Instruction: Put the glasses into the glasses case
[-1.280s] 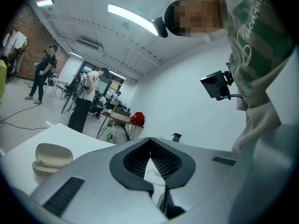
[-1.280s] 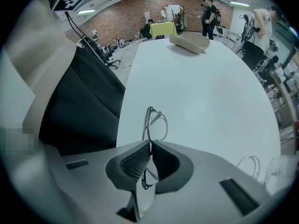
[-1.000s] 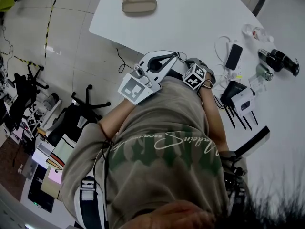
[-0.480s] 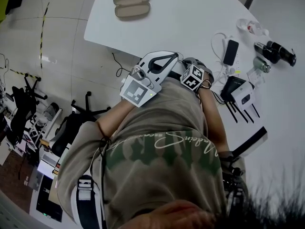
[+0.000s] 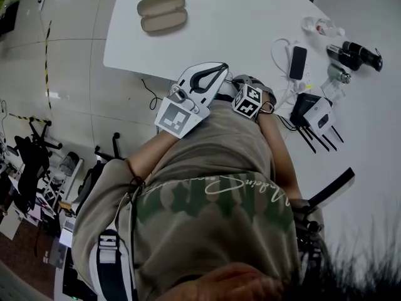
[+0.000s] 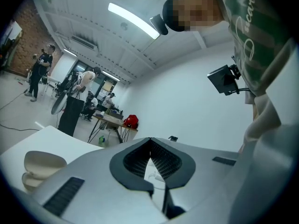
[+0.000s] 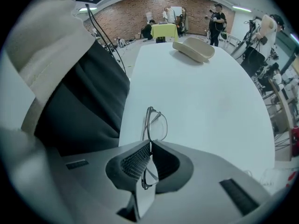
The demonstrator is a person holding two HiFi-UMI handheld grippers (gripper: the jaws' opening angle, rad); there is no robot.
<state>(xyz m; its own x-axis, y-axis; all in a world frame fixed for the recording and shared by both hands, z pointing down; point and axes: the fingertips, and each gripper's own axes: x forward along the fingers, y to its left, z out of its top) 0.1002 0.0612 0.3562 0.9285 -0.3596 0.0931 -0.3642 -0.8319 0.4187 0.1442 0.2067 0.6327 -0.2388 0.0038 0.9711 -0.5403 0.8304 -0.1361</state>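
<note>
The open beige glasses case (image 5: 161, 12) lies on the white table (image 5: 250, 24), near its far left corner. It also shows in the right gripper view (image 7: 194, 48) and the left gripper view (image 6: 39, 167). My right gripper (image 7: 150, 143) is shut on the thin metal-framed glasses (image 7: 154, 125), which stand edge-on above the table's near edge. My left gripper (image 6: 150, 140) is shut with nothing in it. In the head view both grippers sit close together in front of my chest, the left one (image 5: 223, 66) partly covering the right one's marker cube (image 5: 249, 100).
A phone (image 5: 297, 62), white cables, a black box with antennas (image 5: 316, 115) and dark bottles (image 5: 353, 52) crowd the table's right side. Office chairs (image 5: 37, 155) stand on the floor to the left. People stand far off in the room.
The head camera has swung, so the case sits lower and further left in the picture. Both grippers have drifted slightly up in the picture, still close together at the table's near edge.
</note>
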